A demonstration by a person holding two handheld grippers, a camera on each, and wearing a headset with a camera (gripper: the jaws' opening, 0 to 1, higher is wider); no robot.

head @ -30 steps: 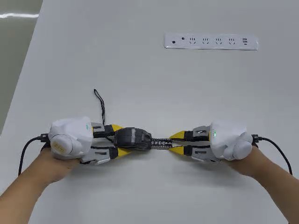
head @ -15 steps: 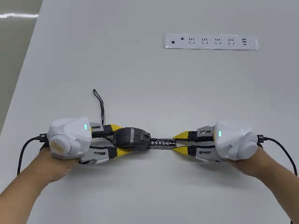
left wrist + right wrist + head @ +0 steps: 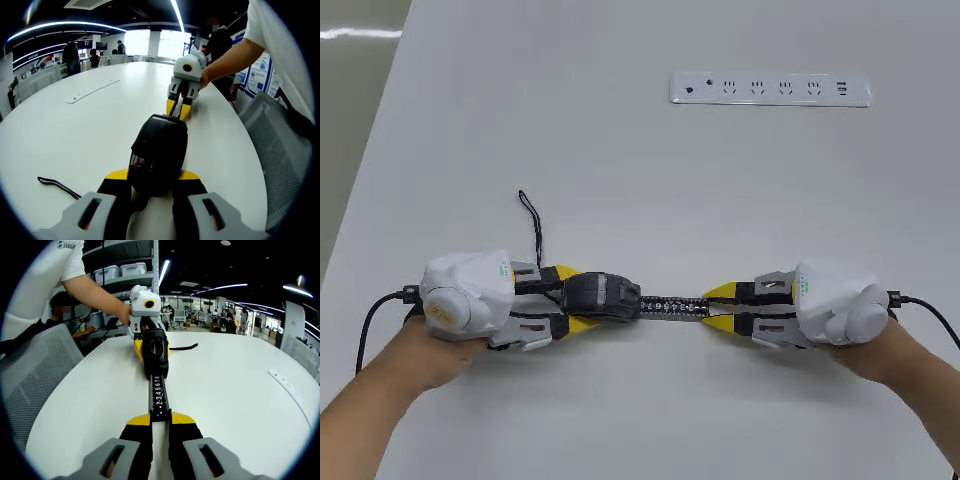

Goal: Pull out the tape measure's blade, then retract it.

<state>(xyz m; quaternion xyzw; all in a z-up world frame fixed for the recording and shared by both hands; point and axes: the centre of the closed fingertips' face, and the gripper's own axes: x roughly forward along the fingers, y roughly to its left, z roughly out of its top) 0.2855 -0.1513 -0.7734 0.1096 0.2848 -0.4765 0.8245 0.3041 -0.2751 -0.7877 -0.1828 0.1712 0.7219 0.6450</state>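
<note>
1. Head view is showing a smooth, matte white counter stretching away from the person, with its edge curving in both gripper views.
2. A long, flat white power strip is lying on the counter well beyond the work, its row of sockets facing up.
3. The left claw, with a glossy white rounded housing, grey jaws and yellow wedge tips, is clenching the tape measure from both sides, the tips pressing on the case flanks.
4. The right claw, built the same way, is pinching the free end of the blade between its yellow tips, well apart from the case.
5. The tape measure is sitting low over the near part of the counter between the two claws; I cannot tell whether it is touching the surface. Its case is looking dark, rounded and slightly glossy, with a lighter grey band across the middle.
6. The blade is coming out of the case mouth toward the right claw, so the long axis is running left to right across the head view. It is a narrow black strip carrying white numerals, 2 to 8 reading along it in the right gripper view.
7. A thin black wrist strap is trailing from the case end, curling away across the counter.
</note>
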